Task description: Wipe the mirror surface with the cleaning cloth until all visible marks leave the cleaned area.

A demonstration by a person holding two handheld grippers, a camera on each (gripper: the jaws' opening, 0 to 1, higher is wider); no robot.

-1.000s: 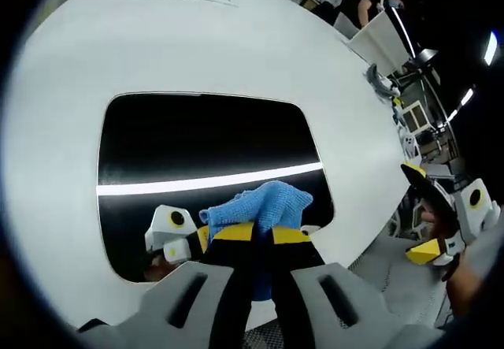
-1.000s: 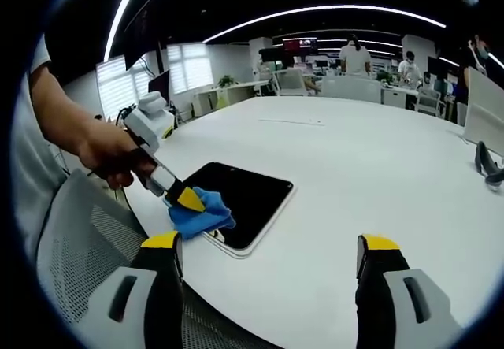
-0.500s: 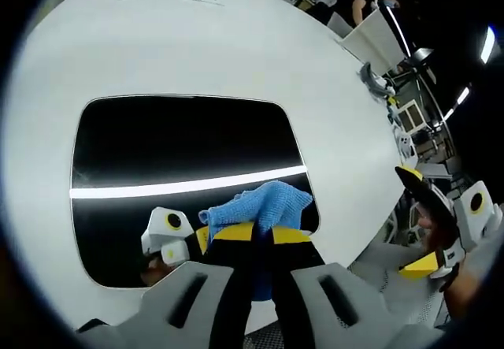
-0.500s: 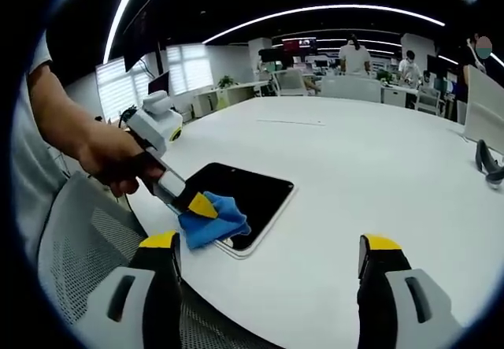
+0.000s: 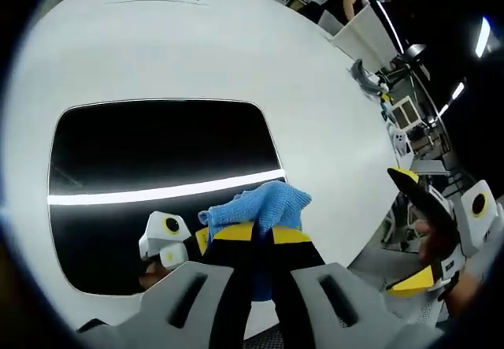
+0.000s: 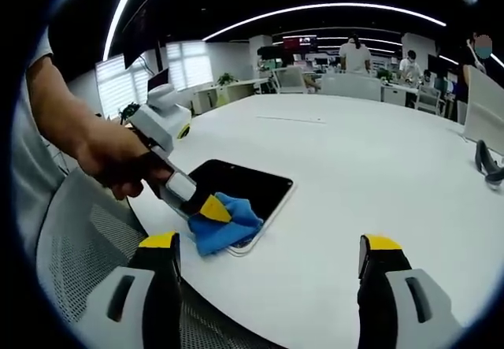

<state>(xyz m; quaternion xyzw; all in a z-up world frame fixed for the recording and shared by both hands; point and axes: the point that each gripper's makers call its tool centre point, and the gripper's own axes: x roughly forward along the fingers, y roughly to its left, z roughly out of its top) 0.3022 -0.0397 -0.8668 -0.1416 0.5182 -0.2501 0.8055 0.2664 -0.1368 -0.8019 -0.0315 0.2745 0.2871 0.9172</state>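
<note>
The left gripper (image 5: 256, 235) has its jaws pinched together on a bunched blue cleaning cloth (image 5: 260, 206), whose free fold spills forward past the yellow tips and presses onto the mirror (image 5: 157, 160). In the right gripper view the same left gripper (image 6: 206, 209) comes down at a slant from the person's hand (image 6: 118, 160), and the cloth (image 6: 228, 221) sits on the near corner of the mirror (image 6: 248, 187), overlapping its pale edge where it meets the white table (image 6: 354, 176). Relative to the cloth, almost all of the dark glass lies ahead of the left fingers and off to their left in the left gripper view; the mirror's long axis runs crosswise to the jaws there, and a bright reflected strip crosses it just beyond the cloth. So the wiping stroke, as I judge it, has to travel along that long axis away from this corner. No marks can be made out on the glass at this sharpness. The right gripper (image 6: 268, 254) stands wide open and empty, hovering over the table edge well apart from the mirror, with a mesh chair back (image 6: 87, 239) beside its left jaw. The left hand is clearly the nearer one.
</note>
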